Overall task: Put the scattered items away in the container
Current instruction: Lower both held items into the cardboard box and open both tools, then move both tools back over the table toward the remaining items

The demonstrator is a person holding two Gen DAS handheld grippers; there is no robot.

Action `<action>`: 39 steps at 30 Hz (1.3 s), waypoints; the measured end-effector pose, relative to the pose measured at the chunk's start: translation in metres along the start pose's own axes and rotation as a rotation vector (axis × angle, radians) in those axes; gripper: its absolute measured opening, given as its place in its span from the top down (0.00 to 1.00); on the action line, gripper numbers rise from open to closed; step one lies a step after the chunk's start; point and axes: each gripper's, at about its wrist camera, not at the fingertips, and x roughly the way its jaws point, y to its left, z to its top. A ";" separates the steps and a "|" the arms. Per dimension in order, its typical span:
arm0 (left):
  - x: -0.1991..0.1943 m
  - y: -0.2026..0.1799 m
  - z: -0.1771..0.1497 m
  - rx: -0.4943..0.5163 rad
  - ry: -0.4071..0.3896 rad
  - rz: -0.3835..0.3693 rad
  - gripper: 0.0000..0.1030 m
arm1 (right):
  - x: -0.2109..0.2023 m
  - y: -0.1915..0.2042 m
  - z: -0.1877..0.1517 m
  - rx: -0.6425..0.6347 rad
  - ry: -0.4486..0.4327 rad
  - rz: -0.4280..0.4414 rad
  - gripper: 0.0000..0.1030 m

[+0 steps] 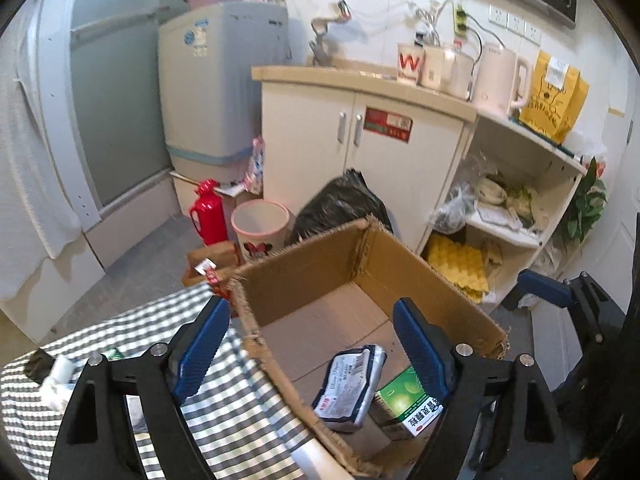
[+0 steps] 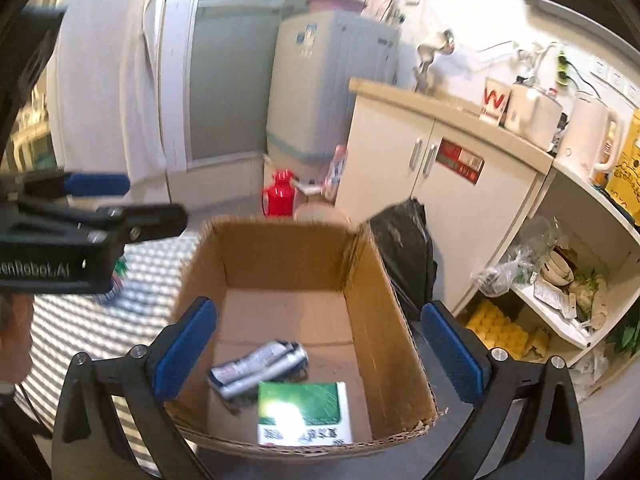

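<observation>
An open cardboard box [image 1: 400,276] stands on the checked tablecloth [image 1: 224,420]; it also shows in the right wrist view [image 2: 380,320]. Inside lie a silver pack [image 1: 352,388] and a green and white carton [image 1: 408,404], seen again as the silver pack [image 2: 260,364] and the carton [image 2: 304,412]. My left gripper [image 1: 312,344] is open and empty over the box's near left wall. My right gripper [image 2: 320,352] is open and empty above the box. The left gripper [image 2: 96,200] appears at the left of the right wrist view. Small white items [image 1: 60,380] lie on the cloth at the left.
A white cabinet [image 1: 360,144] with kettles stands behind the box. A black bag [image 1: 340,204], a pink-rimmed bin [image 1: 260,228] and a red flask [image 1: 208,212] sit on the floor. Open shelves [image 1: 520,200] are at the right, a washing machine [image 1: 216,92] at the back.
</observation>
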 end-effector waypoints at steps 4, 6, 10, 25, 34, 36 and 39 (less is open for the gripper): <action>-0.027 0.013 -0.002 -0.016 -0.038 0.024 0.11 | -0.019 0.010 0.009 0.022 -0.046 0.013 0.00; -0.043 0.022 -0.004 -0.027 -0.057 0.041 0.08 | -0.028 0.018 0.013 0.027 -0.063 0.020 0.00; -0.072 0.040 -0.009 -0.050 -0.106 0.090 0.00 | -0.045 0.035 0.019 0.039 -0.084 0.047 0.00; -0.161 0.125 -0.054 -0.149 -0.174 0.278 0.00 | -0.069 0.129 0.036 -0.020 -0.139 0.176 0.00; -0.195 0.190 -0.080 -0.255 -0.189 0.416 0.00 | -0.064 0.188 0.045 -0.094 -0.153 0.254 0.00; -0.199 0.202 -0.084 -0.275 -0.190 0.439 0.00 | -0.060 0.198 0.046 -0.111 -0.152 0.262 0.00; -0.201 0.216 -0.089 -0.291 -0.183 0.463 0.00 | -0.051 0.209 0.048 -0.117 -0.143 0.280 0.00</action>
